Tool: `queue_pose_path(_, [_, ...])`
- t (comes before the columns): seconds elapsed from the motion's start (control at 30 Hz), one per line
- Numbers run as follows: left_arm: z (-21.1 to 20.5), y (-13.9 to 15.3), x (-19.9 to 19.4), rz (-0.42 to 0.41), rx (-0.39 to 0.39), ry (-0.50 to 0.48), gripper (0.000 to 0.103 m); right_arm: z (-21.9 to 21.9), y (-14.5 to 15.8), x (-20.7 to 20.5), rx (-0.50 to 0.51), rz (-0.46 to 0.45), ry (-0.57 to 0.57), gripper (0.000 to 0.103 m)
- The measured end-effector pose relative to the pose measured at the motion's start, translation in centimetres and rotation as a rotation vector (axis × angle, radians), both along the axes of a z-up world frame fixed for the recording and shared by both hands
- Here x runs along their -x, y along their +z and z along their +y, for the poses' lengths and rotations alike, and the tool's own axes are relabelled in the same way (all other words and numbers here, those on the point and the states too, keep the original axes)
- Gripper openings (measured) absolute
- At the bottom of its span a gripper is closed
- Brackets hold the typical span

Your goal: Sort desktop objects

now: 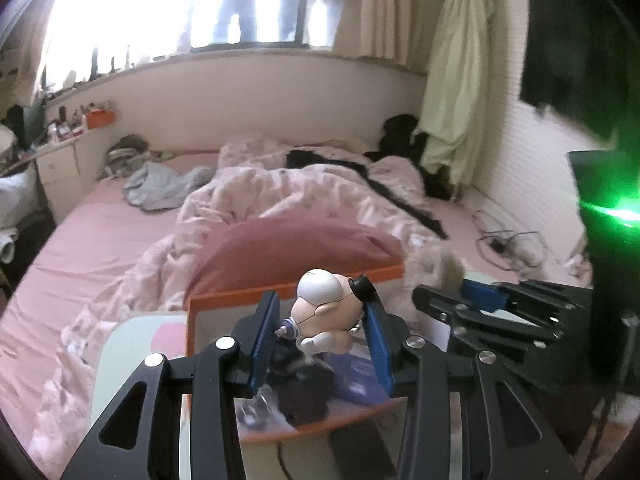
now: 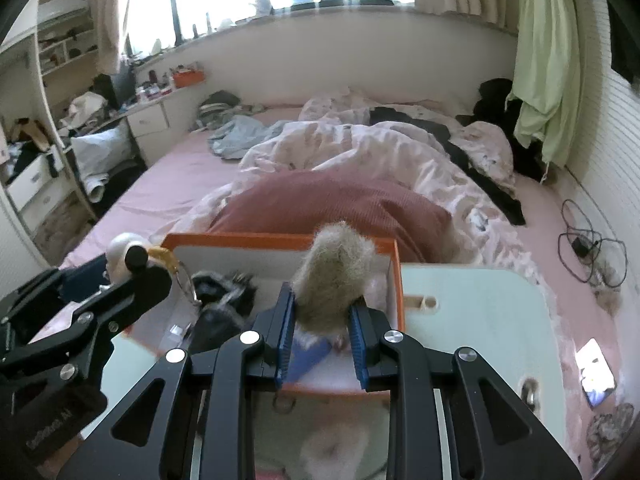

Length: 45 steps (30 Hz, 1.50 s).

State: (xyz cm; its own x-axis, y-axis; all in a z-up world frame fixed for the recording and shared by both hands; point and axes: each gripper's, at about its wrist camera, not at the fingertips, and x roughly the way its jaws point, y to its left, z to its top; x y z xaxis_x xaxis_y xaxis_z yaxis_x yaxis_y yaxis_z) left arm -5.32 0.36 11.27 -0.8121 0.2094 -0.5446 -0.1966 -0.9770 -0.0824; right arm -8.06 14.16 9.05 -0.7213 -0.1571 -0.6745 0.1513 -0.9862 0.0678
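Observation:
My left gripper (image 1: pixel 322 312) is shut on a small toy figurine (image 1: pixel 320 304) with a white head and a black hat, held above an orange-rimmed box (image 1: pixel 240 294). In the box lie a dark fuzzy item (image 1: pixel 304 384) and a blue-purple packet (image 1: pixel 356 376). My right gripper (image 2: pixel 322 304) is shut on a beige furry plush (image 2: pixel 332 276) over the same box (image 2: pixel 240 238). In the right wrist view the left gripper (image 2: pixel 120 276) carries the figurine (image 2: pixel 120 248), whose metal key ring (image 2: pixel 188 284) dangles. The right gripper (image 1: pixel 480 304) shows in the left wrist view, right of the figurine.
The box stands on a pale tabletop (image 2: pixel 480 320) at the edge of a bed with a pink sheet (image 2: pixel 168 184). A dark red pillow (image 2: pixel 340 204) and a crumpled duvet (image 2: pixel 380 148) lie just behind. Cables (image 2: pixel 588 248) and a phone (image 2: pixel 596 368) lie on the right.

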Motion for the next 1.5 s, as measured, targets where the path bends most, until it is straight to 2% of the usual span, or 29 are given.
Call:
queue_pose_path(0.1, [-0.3, -0.7, 1.6, -0.008, 0.015, 0.034, 0.042, -0.6, -0.5, 1.5, -0.027, -0.002, -0.012, 0.031])
queue_pose_path(0.17, [-0.3, -1.5, 2.2, -0.049, 0.033, 0.050, 0.053, -0.7, -1.2, 2.2, -0.028, -0.038, -0.018, 0.037])
queue_pose_path(0.2, [-0.4, -1.7, 2.2, -0.060, 0.036, 0.055, 0.062, -0.6, -1.4, 2.4, -0.025, -0.052, -0.027, 0.037])
queue_pose_path(0.23, [-0.6, -2.0, 1.7, -0.055, 0.035, 0.054, 0.069, -0.4, -1.7, 2.4, -0.019, -0.061, -0.038, 0.037])
queue_pose_path(0.27, [-0.7, -2.1, 1.4, -0.043, 0.034, 0.053, 0.071, 0.0, -1.9, 2.4, -0.003, -0.070, -0.047, 0.037])
queue_pose_path(0.33, [-1.1, -2.1, 0.3, -0.011, 0.042, 0.054, 0.083, 0.7, -2.2, 2.0, 0.030, -0.083, -0.050, 0.047])
queue_pose_path(0.37, [-1.2, -2.0, 0.2, -0.008, 0.043, 0.055, 0.086, 1.0, -2.2, 1.7, 0.040, -0.080, -0.056, 0.058])
queue_pose_path(0.4, [-1.4, -1.9, -0.4, -0.003, 0.040, 0.053, 0.090, 1.3, -2.2, 1.3, 0.042, -0.070, -0.065, 0.066])
queue_pose_path(0.43, [-1.5, -1.8, -0.7, -0.002, 0.034, 0.051, 0.092, 1.4, -2.1, 0.9, 0.041, -0.056, -0.073, 0.067])
queue_pose_path(0.53, [-1.9, -1.8, -2.0, -0.025, 0.008, 0.037, 0.096, 1.6, -1.6, -0.5, 0.018, -0.025, -0.079, 0.067])
queue_pose_path(0.7, [-1.7, -3.2, -5.1, -0.117, -0.008, -0.014, 0.098, 1.0, -1.6, -3.9, -0.039, -0.005, -0.042, 0.069])
queue_pose_path(0.83, [-1.3, -5.5, -7.6, -0.179, -0.012, -0.025, 0.098, 0.8, -3.1, -6.8, -0.084, -0.042, 0.003, 0.070])
queue_pose_path(0.93, [-0.9, -7.9, -8.8, -0.245, -0.007, -0.038, 0.098, 0.6, -5.3, -8.0, -0.102, -0.137, 0.078, 0.071])
queue_pose_path(1.17, [0.1, -11.1, -10.2, -0.306, 0.035, -0.033, 0.098, 0.4, -8.6, -10.3, -0.220, -0.196, 0.065, 0.071])
queue_pose_path(1.23, [0.6, -11.4, -10.4, -0.290, 0.089, -0.020, 0.102, 1.0, -9.0, -10.1, -0.197, -0.208, 0.049, 0.076])
queue_pose_path(1.33, [1.0, -11.7, -10.6, -0.273, 0.119, -0.015, 0.103, 2.4, -9.7, -9.5, -0.118, -0.250, 0.020, 0.091])
queue_pose_path(1.37, [1.4, -11.7, -10.7, -0.266, 0.140, -0.014, 0.103, 3.0, -10.0, -9.2, -0.112, -0.249, -0.002, 0.100])
queue_pose_path(1.5, [1.6, -11.7, -10.7, -0.260, 0.136, -0.034, 0.103, 3.8, -10.3, -9.1, -0.103, -0.221, -0.011, 0.103])
